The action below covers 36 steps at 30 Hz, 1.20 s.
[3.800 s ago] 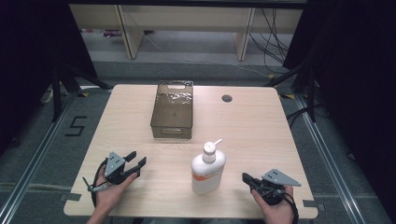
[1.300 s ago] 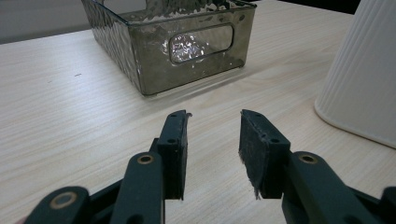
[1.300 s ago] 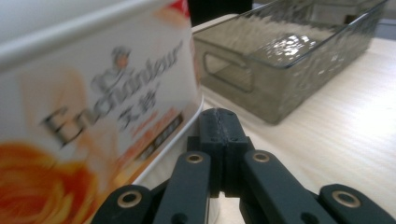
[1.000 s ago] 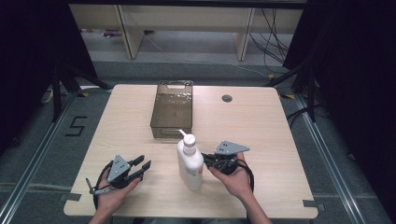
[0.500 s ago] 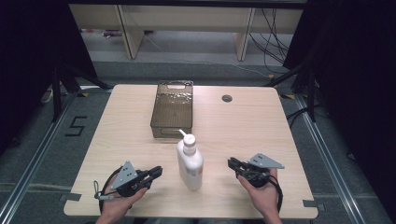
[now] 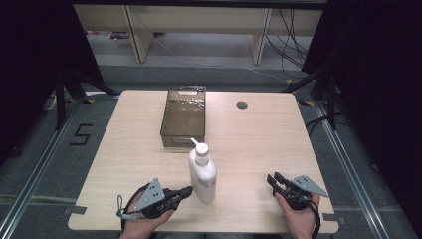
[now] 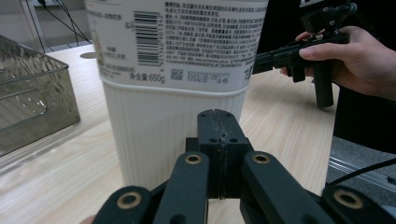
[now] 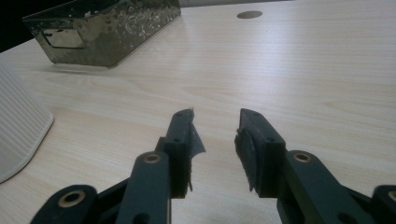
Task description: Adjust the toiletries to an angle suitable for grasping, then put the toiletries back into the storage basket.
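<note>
Left gripper view reads the bottle label behind its clenched gripper; right gripper released.

High view looks down the table; both low claw views share the nearby bottle.

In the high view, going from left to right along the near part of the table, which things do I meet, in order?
left hand-held gripper → white pump bottle → right hand-held gripper
</note>
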Tool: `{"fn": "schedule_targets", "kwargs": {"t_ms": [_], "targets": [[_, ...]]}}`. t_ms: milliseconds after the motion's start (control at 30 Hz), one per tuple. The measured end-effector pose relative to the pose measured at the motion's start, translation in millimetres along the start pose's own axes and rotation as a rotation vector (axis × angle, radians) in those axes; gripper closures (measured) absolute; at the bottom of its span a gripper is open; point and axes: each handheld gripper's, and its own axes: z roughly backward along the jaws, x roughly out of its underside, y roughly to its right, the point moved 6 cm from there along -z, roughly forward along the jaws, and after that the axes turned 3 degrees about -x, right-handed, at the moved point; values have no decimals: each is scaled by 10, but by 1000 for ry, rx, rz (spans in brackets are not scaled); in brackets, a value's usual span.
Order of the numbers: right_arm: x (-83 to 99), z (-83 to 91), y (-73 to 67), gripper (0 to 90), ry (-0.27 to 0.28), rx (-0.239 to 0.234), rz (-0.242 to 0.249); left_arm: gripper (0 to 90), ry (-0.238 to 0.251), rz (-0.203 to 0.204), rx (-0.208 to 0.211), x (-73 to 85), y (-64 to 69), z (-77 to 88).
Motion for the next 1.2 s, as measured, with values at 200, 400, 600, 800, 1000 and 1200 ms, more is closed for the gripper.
{"fn": "schedule_targets", "kwargs": {"t_ms": [200,400,600,800,1000,1200], "targets": [[-26,-3,-13,662,18,-5,14,896,-2,-13,16,-65,47,-135],[-23,-1,13,664,21,3,38,896,-6,-22,31,-93,86,-259],[-20,20,16,664,18,-7,33,855,21,-16,18,-134,102,-203],[-18,36,52,662,23,13,40,611,100,-19,-107,-299,44,32],[-24,37,40,653,12,8,11,462,189,-62,-192,-609,18,61],[-25,37,80,640,23,16,40,446,235,-72,-244,-905,0,-25]]}}
